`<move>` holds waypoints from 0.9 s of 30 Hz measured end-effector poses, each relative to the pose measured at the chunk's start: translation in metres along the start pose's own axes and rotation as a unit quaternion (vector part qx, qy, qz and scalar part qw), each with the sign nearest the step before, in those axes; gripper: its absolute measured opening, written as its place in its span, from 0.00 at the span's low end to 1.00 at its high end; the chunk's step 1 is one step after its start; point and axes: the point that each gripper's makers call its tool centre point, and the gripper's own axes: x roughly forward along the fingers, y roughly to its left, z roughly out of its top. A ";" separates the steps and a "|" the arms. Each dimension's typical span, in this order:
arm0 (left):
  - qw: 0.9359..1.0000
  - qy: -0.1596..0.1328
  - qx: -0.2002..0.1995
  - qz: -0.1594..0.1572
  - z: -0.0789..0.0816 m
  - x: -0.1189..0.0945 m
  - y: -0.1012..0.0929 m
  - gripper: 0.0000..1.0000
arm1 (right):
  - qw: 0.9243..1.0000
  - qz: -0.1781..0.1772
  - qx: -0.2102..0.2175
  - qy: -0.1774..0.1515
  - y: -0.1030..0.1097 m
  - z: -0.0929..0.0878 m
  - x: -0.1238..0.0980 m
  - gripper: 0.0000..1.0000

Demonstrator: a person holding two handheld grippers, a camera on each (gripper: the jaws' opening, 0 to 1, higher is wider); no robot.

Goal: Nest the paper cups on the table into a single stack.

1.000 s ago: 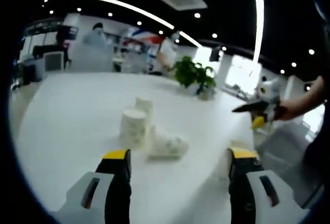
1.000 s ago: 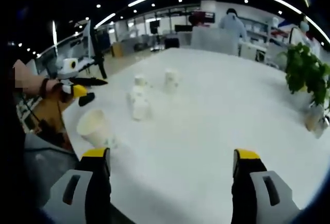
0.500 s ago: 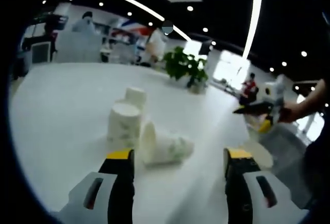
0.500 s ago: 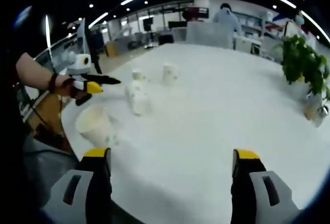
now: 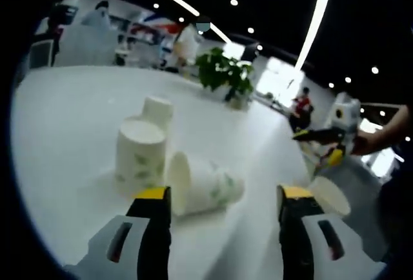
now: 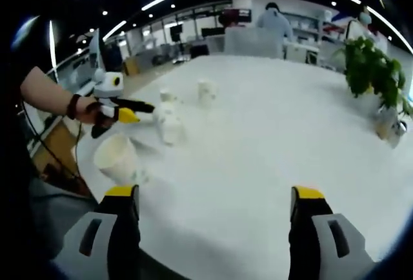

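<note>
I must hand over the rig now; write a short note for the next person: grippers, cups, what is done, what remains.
Left gripper: open, empty, low over the table, aimed at the tipped cup.
Right gripper: open, empty, above the table.
Cups: the tipped cup lies on its side; an upside-down cup stands beside it; a farther cup stands behind; another cup sits near the table edge, mouth showing.
Done: nothing nested.
Left: all cups must go into one stack; the tipped cup seems the likely first pick.
</note>
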 end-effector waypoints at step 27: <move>0.997 0.001 -0.038 -0.071 -0.008 -0.003 -0.023 0.32 | 1.000 0.003 0.024 0.000 0.007 -0.005 0.005 0.93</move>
